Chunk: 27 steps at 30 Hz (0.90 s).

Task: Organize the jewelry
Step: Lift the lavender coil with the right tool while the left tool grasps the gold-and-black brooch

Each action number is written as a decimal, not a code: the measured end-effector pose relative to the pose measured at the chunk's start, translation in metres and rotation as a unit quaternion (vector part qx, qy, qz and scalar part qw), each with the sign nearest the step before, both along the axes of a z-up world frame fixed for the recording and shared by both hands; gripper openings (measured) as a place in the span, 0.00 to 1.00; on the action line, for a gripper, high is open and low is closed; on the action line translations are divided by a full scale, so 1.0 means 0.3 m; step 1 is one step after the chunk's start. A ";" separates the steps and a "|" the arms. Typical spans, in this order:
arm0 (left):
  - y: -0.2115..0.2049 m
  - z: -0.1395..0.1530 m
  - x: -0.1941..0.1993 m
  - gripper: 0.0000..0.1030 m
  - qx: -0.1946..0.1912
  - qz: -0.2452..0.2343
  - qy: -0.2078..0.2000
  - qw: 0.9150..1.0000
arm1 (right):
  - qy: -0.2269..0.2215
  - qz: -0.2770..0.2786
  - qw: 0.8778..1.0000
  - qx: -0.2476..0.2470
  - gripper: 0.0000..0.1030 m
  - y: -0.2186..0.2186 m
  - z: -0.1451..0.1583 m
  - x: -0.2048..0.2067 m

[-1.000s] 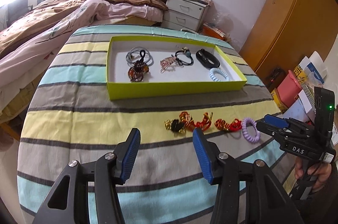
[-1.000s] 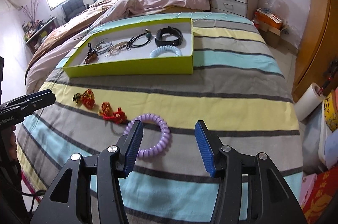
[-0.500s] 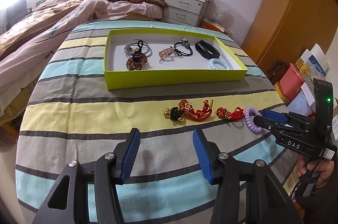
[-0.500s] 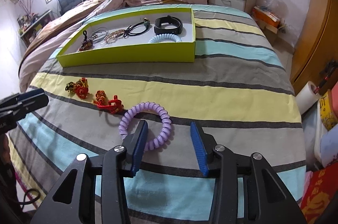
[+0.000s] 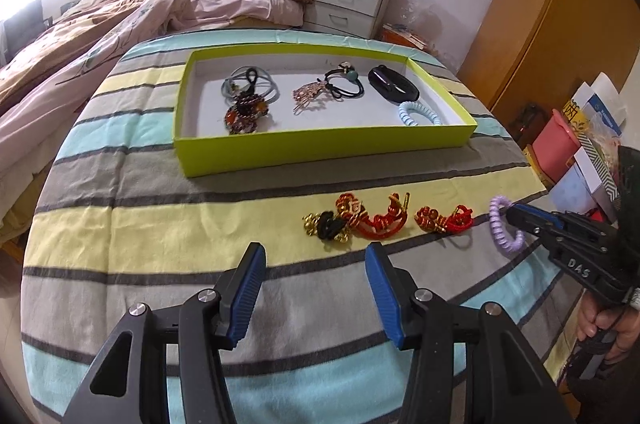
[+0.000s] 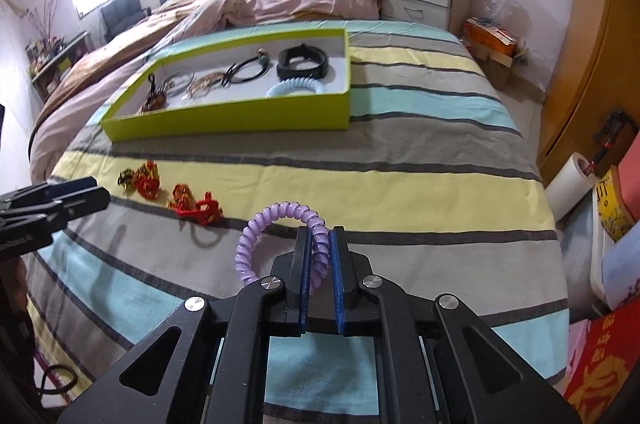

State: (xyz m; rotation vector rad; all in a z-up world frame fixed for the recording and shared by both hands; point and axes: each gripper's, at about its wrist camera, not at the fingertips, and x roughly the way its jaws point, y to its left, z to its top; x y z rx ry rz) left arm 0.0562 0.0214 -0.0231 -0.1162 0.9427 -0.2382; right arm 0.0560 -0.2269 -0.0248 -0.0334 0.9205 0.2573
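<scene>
R gripper [image 6: 319, 238] pinches purple coil hair tie [image 6: 256, 236] between its pads, loop sticking out left of the fingers. L gripper [image 5: 314, 278] open, empty, red hair ties [image 5: 376, 218] just ahead. Risk: springy coil slips/pops out during carry to green box [image 6: 240, 114], thin bite only.
</scene>
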 end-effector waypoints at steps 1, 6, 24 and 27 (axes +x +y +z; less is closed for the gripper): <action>-0.006 -0.004 0.008 0.50 0.000 -0.002 0.002 1.000 | -0.002 -0.003 1.000 0.003 0.10 -0.007 0.005 -0.001; -0.036 -0.020 0.041 0.50 0.024 -0.004 0.001 1.000 | -0.004 -0.011 1.000 0.016 0.10 -0.020 0.018 0.003; -0.035 -0.028 0.057 0.26 0.043 0.003 -0.011 0.999 | -0.005 -0.014 0.999 0.029 0.10 -0.035 0.023 0.004; -0.034 -0.028 0.055 0.20 0.043 0.001 -0.012 0.999 | -0.005 -0.015 0.999 0.029 0.10 -0.035 0.023 0.004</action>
